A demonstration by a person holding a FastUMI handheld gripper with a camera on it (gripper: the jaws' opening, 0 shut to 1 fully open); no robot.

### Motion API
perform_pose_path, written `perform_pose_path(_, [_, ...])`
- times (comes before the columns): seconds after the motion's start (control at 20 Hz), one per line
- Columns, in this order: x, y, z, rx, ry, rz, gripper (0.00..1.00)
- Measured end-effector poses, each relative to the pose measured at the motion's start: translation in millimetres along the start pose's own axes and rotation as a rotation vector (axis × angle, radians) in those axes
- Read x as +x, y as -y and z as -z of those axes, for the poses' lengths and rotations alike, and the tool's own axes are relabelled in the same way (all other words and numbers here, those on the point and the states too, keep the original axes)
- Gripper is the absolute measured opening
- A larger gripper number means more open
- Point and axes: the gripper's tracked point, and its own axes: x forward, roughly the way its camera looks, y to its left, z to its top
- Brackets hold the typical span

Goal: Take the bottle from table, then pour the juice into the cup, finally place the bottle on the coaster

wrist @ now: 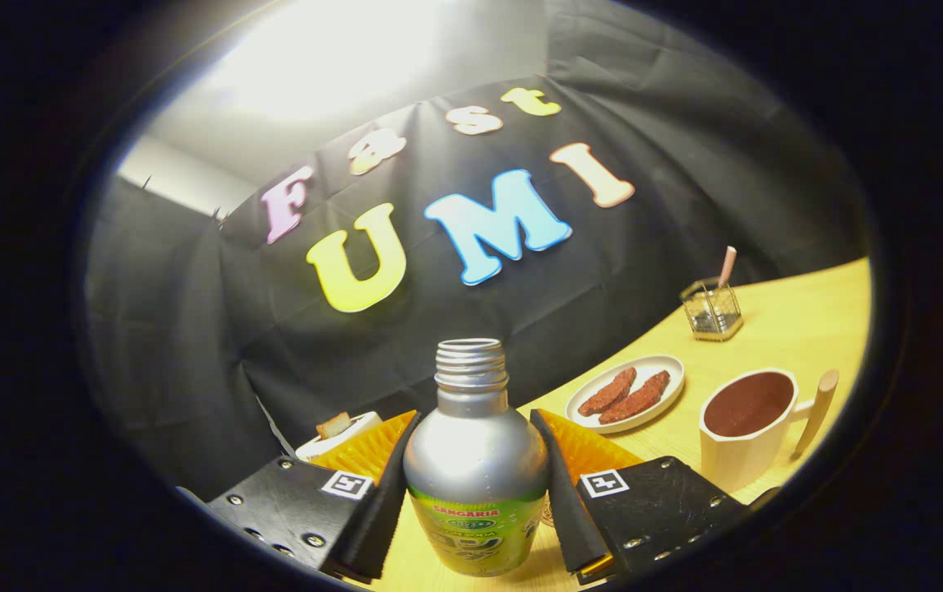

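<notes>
Now my gripper clamps uncapped silver bottle between both fingers, upright. Cup beyond right finger already holds dark liquid. Pour seems done; placing on coaster remains.

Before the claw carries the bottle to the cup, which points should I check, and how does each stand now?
1. Claw shut on the bottle, a finger on each side: ok.
2. Bottle cap off, threaded neck open: ok.
3. Bottle upright: ok.
4. Cup upright on the table, beyond the right finger: ok.
5. Room left in the cup: not ok, dark liquid already near the rim.
6. Coaster ready for the bottle: cannot tell.
</notes>
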Motion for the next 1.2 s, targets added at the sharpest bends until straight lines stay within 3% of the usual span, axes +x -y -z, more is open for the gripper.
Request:
perform_pose_path(0.55, [16,39,-19,0.525,0.069,0.015,0.76])
perform_pose_path(1.2, [14,37,-22,0.879,0.124,-0.010,0.76])
